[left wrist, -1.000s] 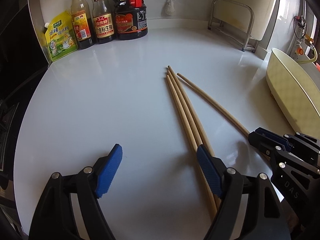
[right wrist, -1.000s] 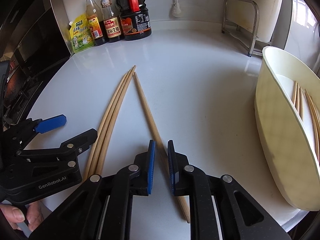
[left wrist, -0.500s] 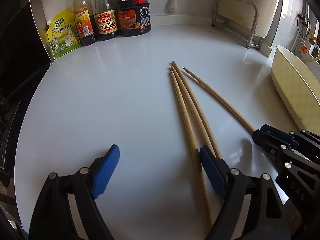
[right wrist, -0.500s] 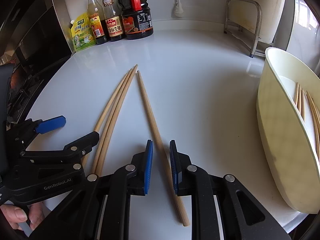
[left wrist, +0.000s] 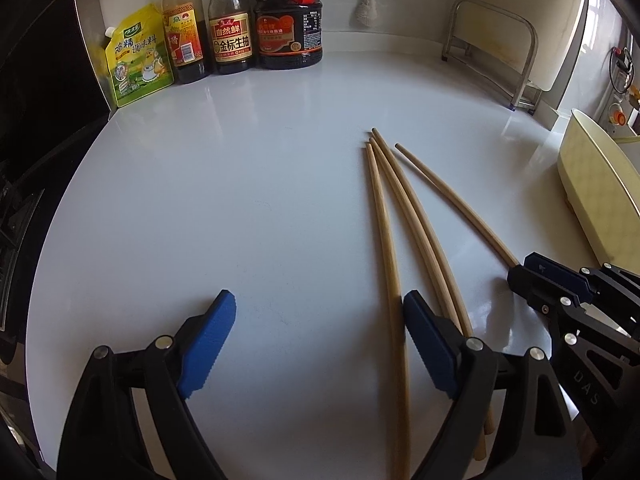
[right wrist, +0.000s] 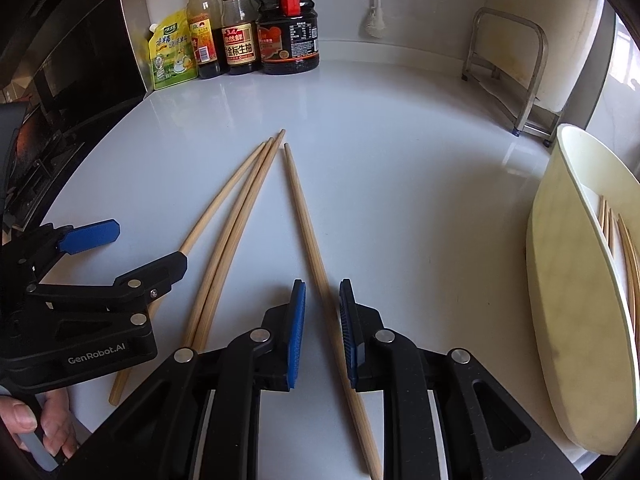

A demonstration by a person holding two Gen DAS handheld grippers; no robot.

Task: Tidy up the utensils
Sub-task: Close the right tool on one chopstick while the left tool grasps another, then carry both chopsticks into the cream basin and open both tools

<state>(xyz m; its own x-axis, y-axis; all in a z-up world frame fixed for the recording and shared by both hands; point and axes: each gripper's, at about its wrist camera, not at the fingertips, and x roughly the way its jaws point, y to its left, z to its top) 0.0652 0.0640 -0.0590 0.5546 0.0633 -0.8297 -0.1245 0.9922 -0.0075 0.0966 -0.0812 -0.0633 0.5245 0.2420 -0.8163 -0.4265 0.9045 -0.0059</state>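
Several wooden chopsticks lie on the white counter. My left gripper hovers low over their near ends, its jaws opening wide. One chopstick runs between them, close beside the right pad. Two more chopsticks pass under that finger. My right gripper straddles a separate chopstick; its jaws stand narrowly apart and the pads do not press on it. In the right wrist view the left gripper is at the left. A cream tray at the right holds several chopsticks.
Sauce bottles and a yellow pouch line the back wall. A metal rack stands at the back right. A dark stove borders the counter on the left. A person's hand grips the left gripper's handle.
The left gripper's jaws have spread wider. The leftmost chopstick has swung apart from its two neighbours and now lies inside those jaws. The right gripper's jaws have parted slightly around their chopstick.
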